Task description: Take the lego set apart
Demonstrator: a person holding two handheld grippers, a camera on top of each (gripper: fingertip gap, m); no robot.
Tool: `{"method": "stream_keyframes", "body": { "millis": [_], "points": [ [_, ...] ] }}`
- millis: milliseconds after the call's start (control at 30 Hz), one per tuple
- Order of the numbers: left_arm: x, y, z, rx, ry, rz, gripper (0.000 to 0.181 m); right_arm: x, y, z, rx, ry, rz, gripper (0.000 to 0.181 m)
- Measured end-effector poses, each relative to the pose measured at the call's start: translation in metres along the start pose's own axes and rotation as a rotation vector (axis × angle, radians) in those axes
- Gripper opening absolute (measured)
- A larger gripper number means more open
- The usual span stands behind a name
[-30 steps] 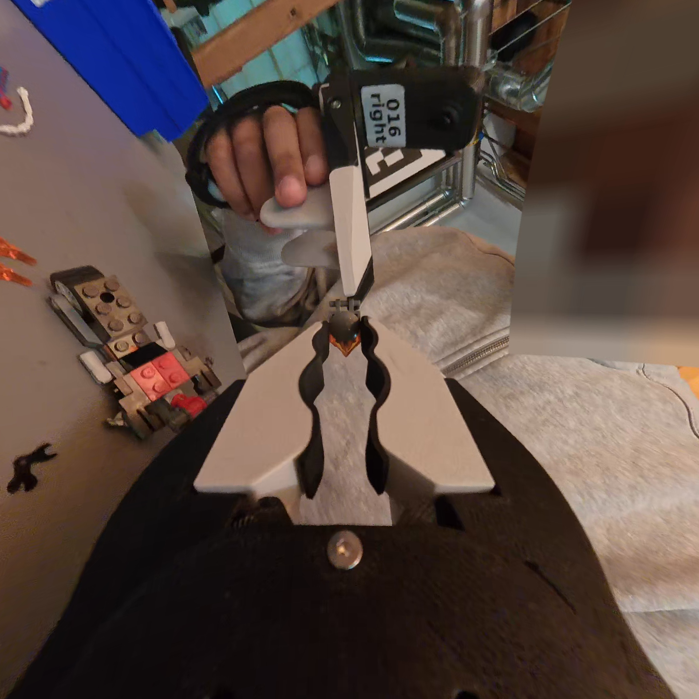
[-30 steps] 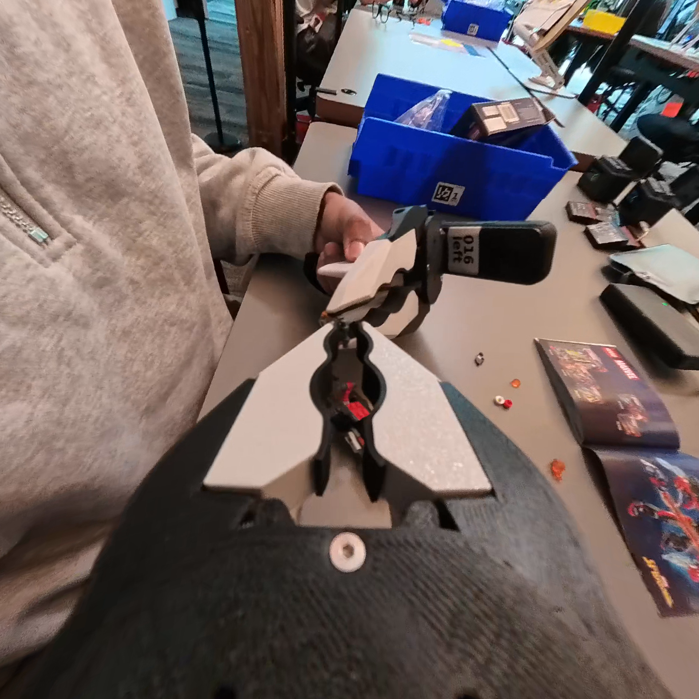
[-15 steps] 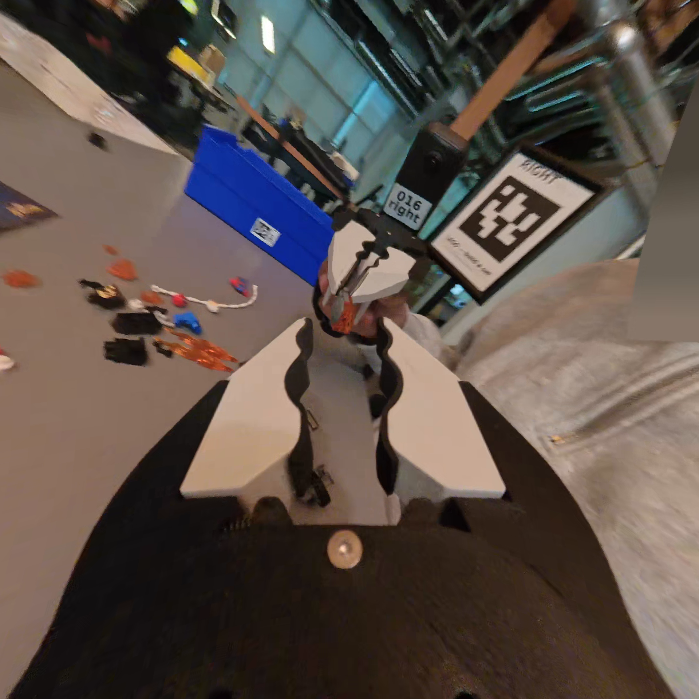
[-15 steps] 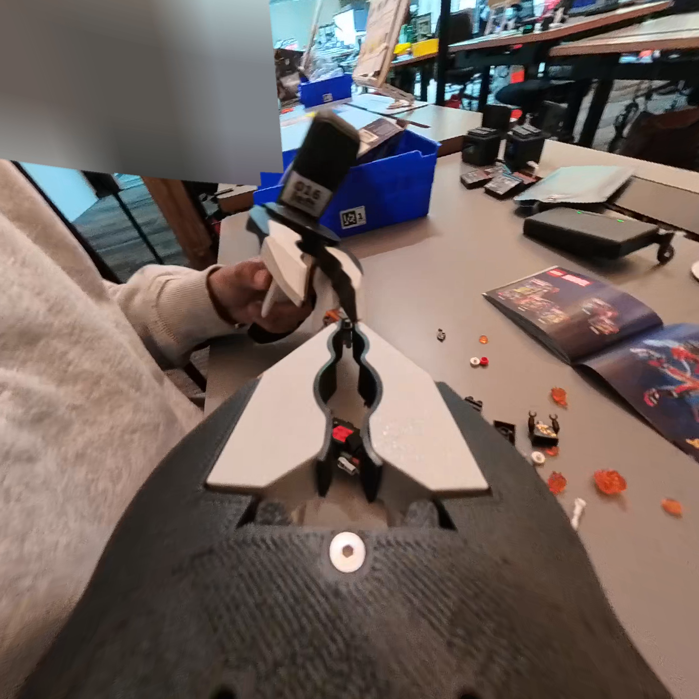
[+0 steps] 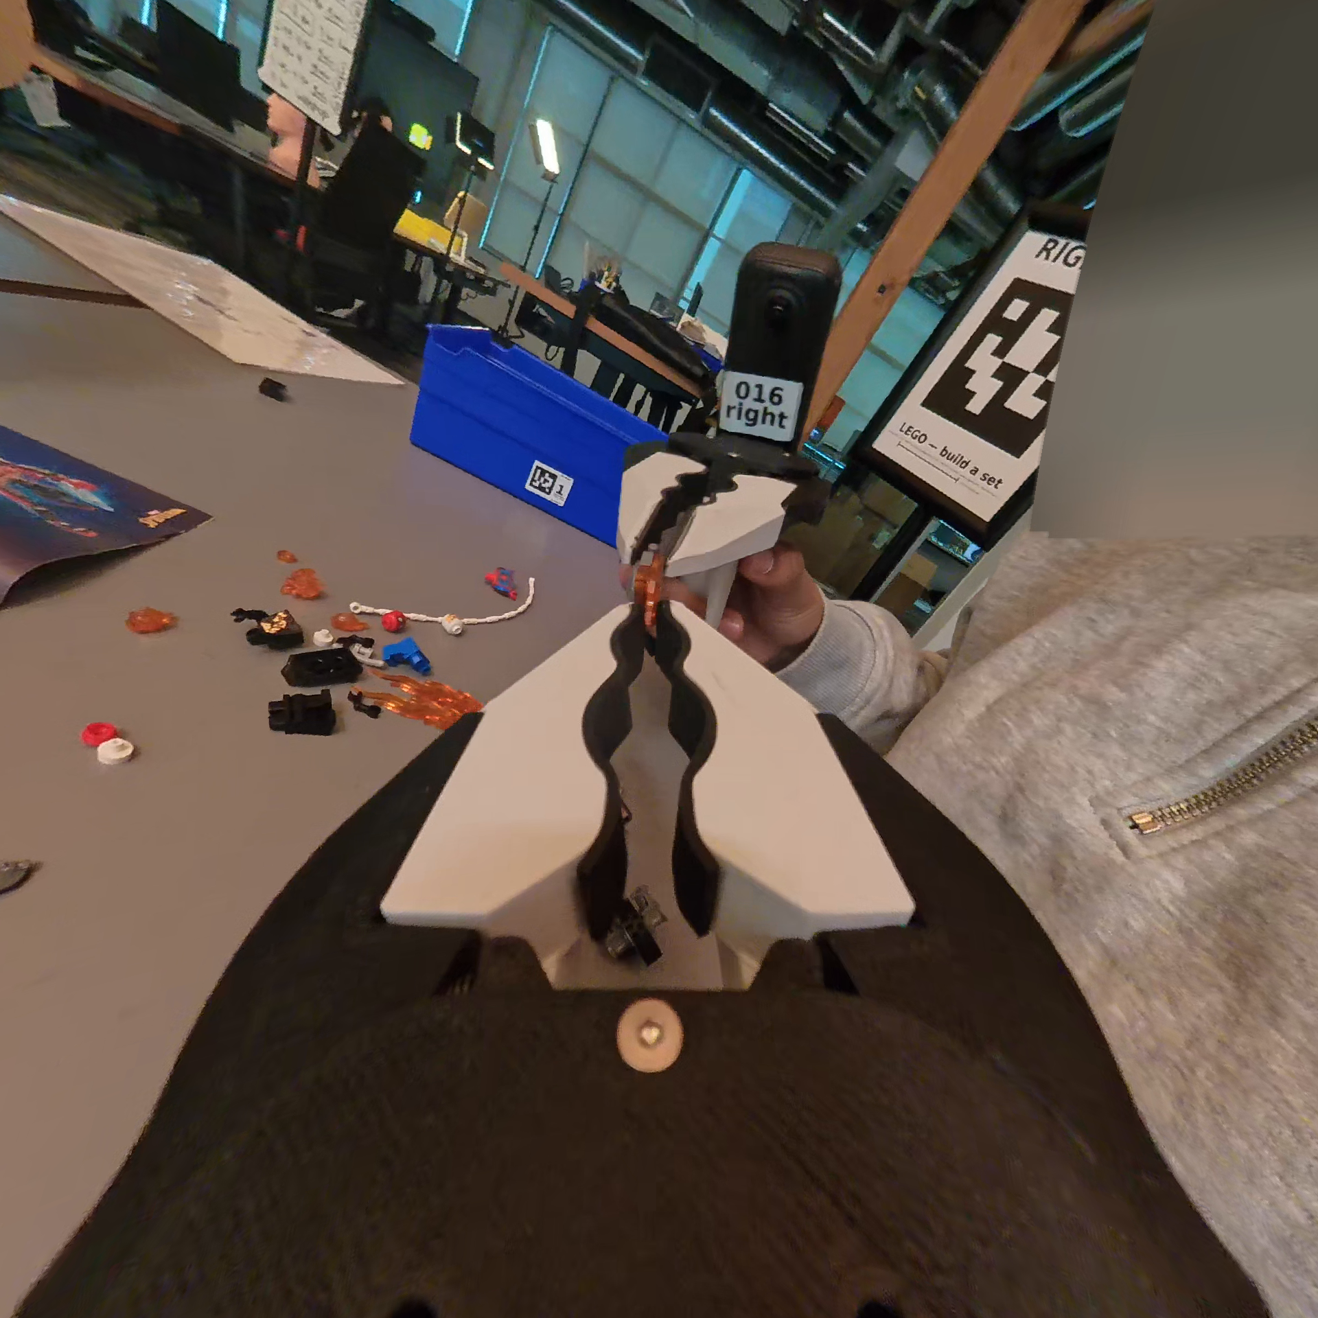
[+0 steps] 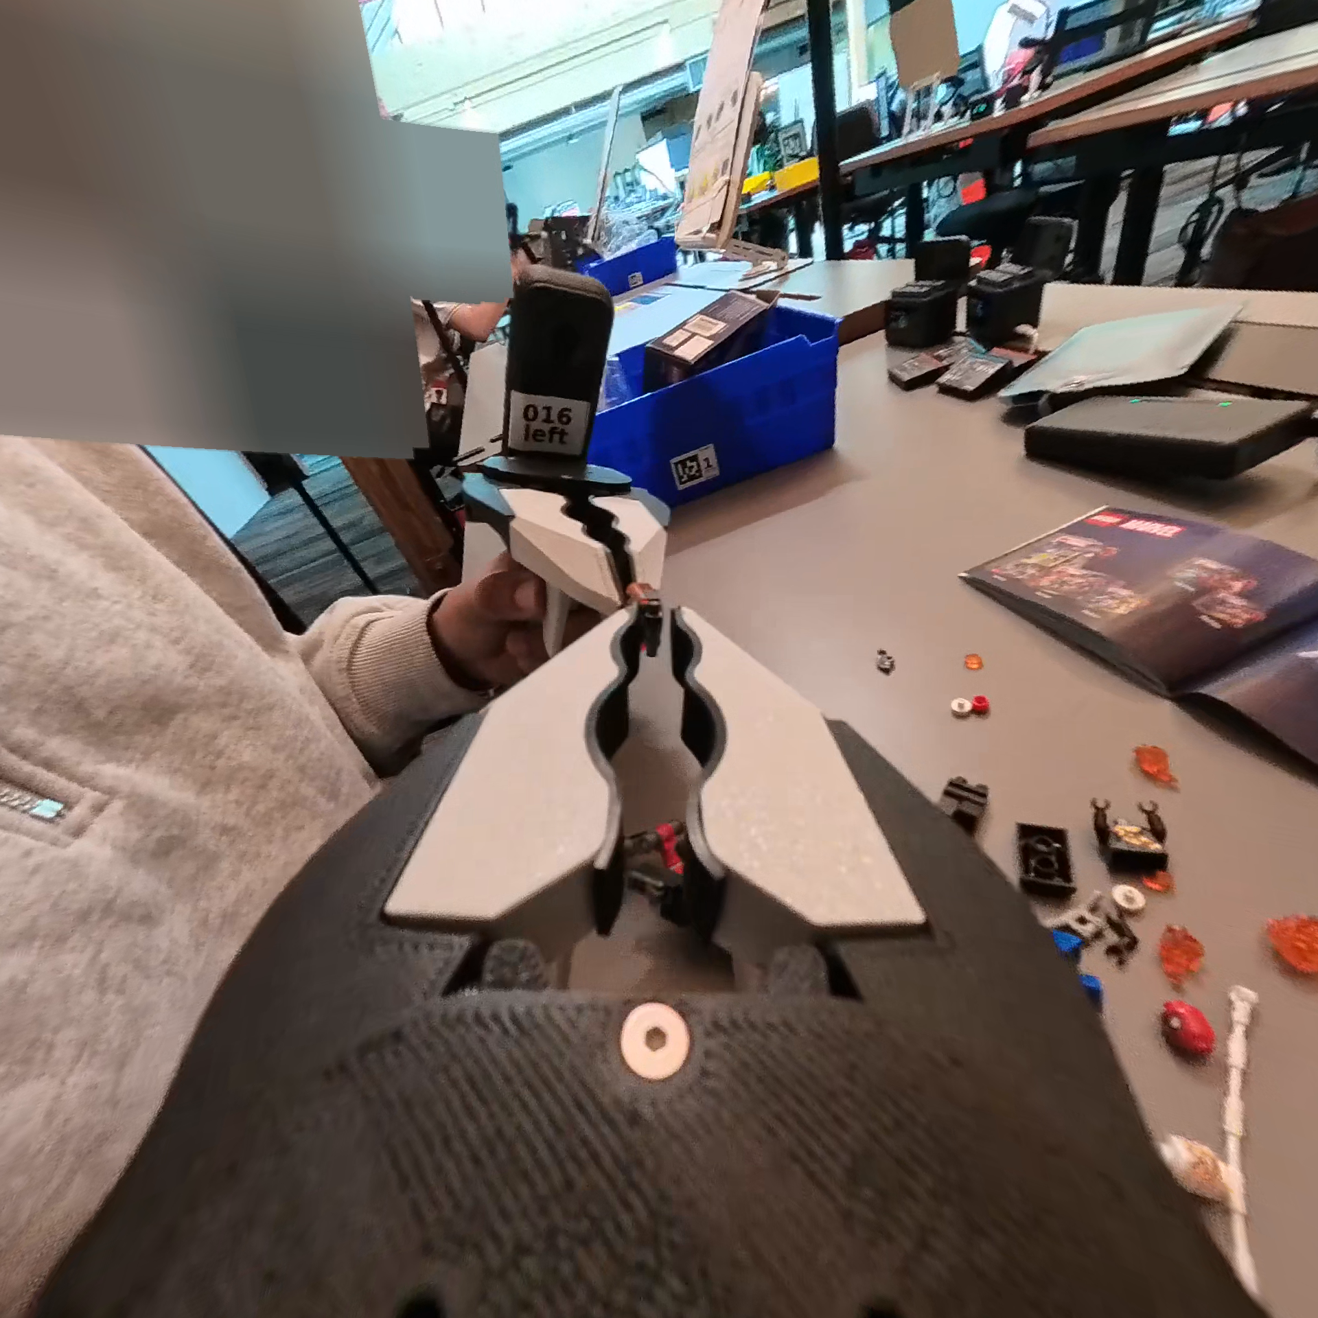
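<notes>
A small lego piece, clear orange with a dark part (image 5: pixel 650 592), is held in the air between both grippers, above the near table edge. My left gripper (image 5: pixel 647 619) is shut on its lower end. My right gripper (image 5: pixel 655 555) faces it and is shut on its upper end. In the right wrist view the piece (image 6: pixel 647 619) looks black and red at my right gripper's tips (image 6: pixel 649 627), with the left gripper (image 6: pixel 629 579) touching it. A dark lego bit (image 5: pixel 633 927) lies deep between the left fingers. A black and red bit (image 6: pixel 660 852) lies deep between the right fingers.
Loose lego parts lie on the grey table (image 5: pixel 214 820): orange flames (image 5: pixel 428 700), black blocks (image 5: pixel 321 667), a white string (image 5: pixel 463 617), round studs (image 5: pixel 107 742). A blue bin (image 5: pixel 513 421) and a booklet (image 6: pixel 1141 606) sit farther back. A grey-sleeved person is close by. Left and right tips are no more than a few centimetres apart.
Both grippers swung up from above the person's lap to face each other over the table edge. The left gripper opened half a second ago and is now shut on the orange piece again.
</notes>
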State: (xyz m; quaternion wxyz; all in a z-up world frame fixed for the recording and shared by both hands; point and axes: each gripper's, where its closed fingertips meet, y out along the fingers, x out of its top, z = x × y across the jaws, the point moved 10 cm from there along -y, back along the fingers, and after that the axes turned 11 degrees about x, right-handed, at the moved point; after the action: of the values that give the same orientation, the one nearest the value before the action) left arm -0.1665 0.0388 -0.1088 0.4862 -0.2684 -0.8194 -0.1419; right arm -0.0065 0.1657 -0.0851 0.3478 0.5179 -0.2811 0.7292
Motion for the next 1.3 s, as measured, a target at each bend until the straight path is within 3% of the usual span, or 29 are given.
{"method": "stream_keyframes", "body": {
  "millis": [400,1033,1100,1200,1300],
  "points": [
    [-0.003,-0.003,-0.004,-0.079,0.022,0.016,0.000,-0.008,-0.001,-0.006,0.194,0.165,-0.037,0.001],
    [-0.011,0.001,-0.008,0.003,0.183,0.099,0.000,-0.014,0.003,-0.008,-0.019,0.121,0.137,0.000],
    [-0.010,0.008,-0.019,-0.116,0.144,0.068,0.000,-0.019,0.012,-0.009,-0.094,0.062,0.239,0.000],
    [-0.014,0.017,-0.016,0.045,0.226,0.116,0.000,-0.014,0.016,-0.008,-0.110,0.026,0.221,0.000],
    [-0.013,0.005,-0.006,0.016,0.112,0.090,0.000,-0.010,0.007,-0.013,-0.178,0.008,0.237,0.000]
  ]
}}
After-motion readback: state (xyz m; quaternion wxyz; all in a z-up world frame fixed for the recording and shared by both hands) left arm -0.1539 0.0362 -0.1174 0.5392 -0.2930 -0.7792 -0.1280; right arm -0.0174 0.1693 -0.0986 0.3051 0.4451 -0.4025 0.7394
